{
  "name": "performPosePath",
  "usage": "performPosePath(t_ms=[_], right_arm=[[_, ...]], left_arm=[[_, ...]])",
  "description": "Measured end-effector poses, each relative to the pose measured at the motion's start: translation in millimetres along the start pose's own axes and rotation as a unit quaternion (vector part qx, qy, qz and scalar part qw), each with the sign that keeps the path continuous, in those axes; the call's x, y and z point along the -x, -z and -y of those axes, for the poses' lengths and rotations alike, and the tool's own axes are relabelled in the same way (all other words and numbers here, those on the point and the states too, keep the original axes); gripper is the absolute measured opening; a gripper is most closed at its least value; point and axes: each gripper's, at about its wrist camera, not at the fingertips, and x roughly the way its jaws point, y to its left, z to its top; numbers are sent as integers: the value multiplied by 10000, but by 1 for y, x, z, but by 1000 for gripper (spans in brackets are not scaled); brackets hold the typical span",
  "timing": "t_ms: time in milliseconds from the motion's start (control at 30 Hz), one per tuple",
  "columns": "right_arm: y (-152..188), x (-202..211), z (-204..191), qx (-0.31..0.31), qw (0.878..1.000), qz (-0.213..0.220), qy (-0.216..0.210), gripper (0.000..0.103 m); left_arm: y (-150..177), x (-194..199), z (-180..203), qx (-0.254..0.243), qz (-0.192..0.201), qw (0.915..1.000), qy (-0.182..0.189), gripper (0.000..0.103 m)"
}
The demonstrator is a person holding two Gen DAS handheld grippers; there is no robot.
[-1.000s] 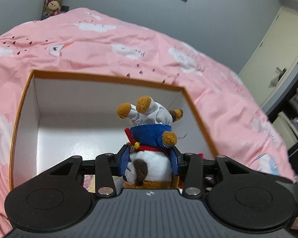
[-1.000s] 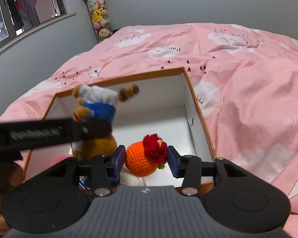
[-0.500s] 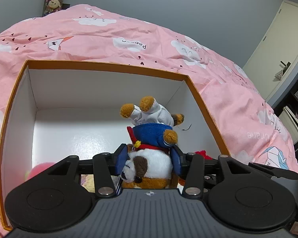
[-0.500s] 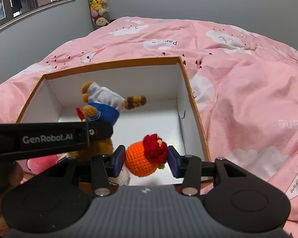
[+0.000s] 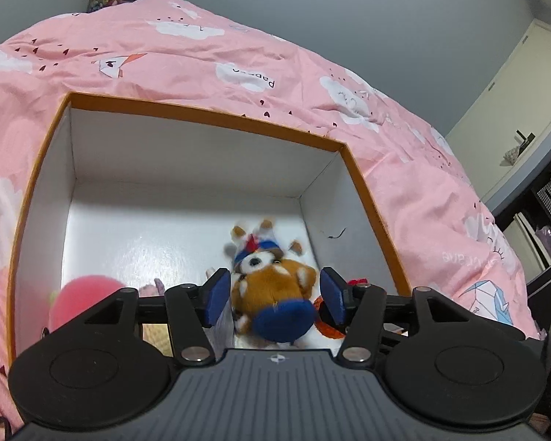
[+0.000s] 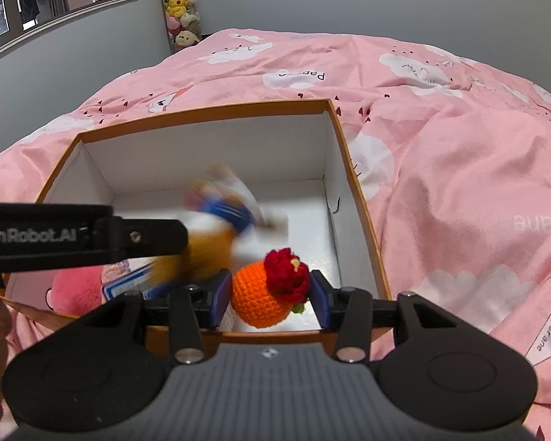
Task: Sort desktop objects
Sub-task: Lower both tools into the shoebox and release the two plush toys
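lying in the box (image 5: 47, 169), plush dog (image 5: 272, 286) between opening jaws; right clamps crochet orange (image 6: 262, 299).

The open box (image 5: 202, 114) has bare white floor (image 5: 147, 228) across its far half and left middle, with nothing above it. The near part is crowded: a pink plush (image 5: 80, 294) in the near left corner, the plush dog (image 5: 272, 294) blurred near the middle between the left gripper's (image 5: 273, 296) opening jaws, untouched by the pads, and the crocheted orange ball (image 6: 260, 297) in the right gripper (image 6: 270, 297) near the right wall. The left gripper bars the box's left side in the right wrist view. The pink bedspread (image 6: 459, 183) right of the box lies bare.
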Motion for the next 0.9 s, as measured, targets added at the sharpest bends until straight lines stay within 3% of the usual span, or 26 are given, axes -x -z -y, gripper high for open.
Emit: performPosePath(t_ms=[33, 100, 200, 533, 900], right_arm=[[0, 0, -1, 16, 10000, 2, 13, 49], [1, 0, -1, 5, 10000, -11, -17, 49], [1, 2, -1, 14, 10000, 12, -13, 49], [2, 3, -2, 102, 9999, 4, 21, 49], [1, 6, 5, -141, 9997, -2, -216, 49]], left_arm=[[0, 0, 0, -12, -44, 10000, -14, 61], [1, -3, -1, -34, -164, 9998, -90, 41], [5, -8, -3, -20, -323, 9994, -129, 37], [10, -9, -8, -101, -357, 9987, -358, 33], [15, 21, -15, -107, 44, 9984, -549, 33]])
